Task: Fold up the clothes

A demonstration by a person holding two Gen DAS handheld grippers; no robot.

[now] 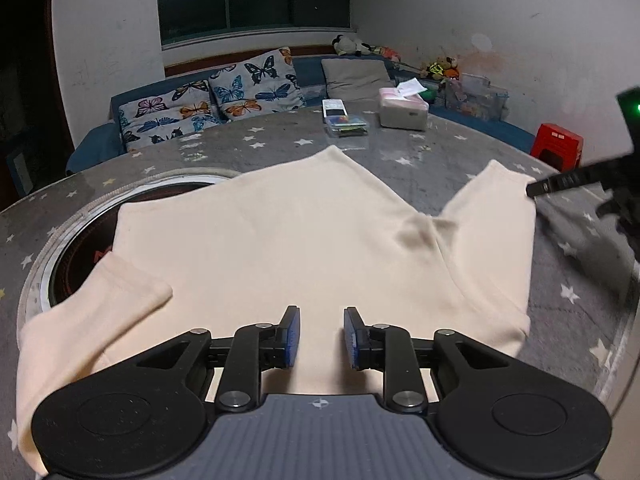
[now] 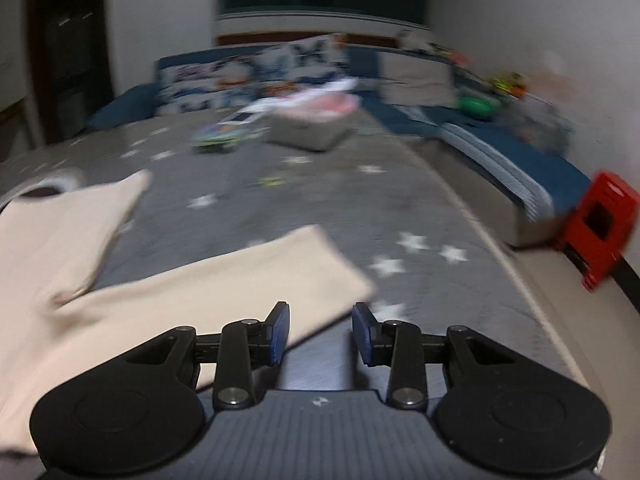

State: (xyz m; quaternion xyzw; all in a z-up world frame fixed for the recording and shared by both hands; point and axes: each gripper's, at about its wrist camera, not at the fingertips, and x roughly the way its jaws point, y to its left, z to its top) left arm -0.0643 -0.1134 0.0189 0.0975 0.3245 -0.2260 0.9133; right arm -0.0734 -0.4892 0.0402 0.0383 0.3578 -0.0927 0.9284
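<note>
Star-patterned grey table point(image 1: 420, 152) bore cream garment point(image 1: 280, 248); left gripper point(image 1: 319, 338) and right gripper point(image 2: 320, 334) hovered, jaws narrowly parted, empty

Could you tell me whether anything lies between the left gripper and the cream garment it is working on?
Nothing visible does. The left gripper hangs open directly over the cream garment, with only bare cloth under its fingers. The remote, boxes and tissue pack sit far back on the table.
</note>
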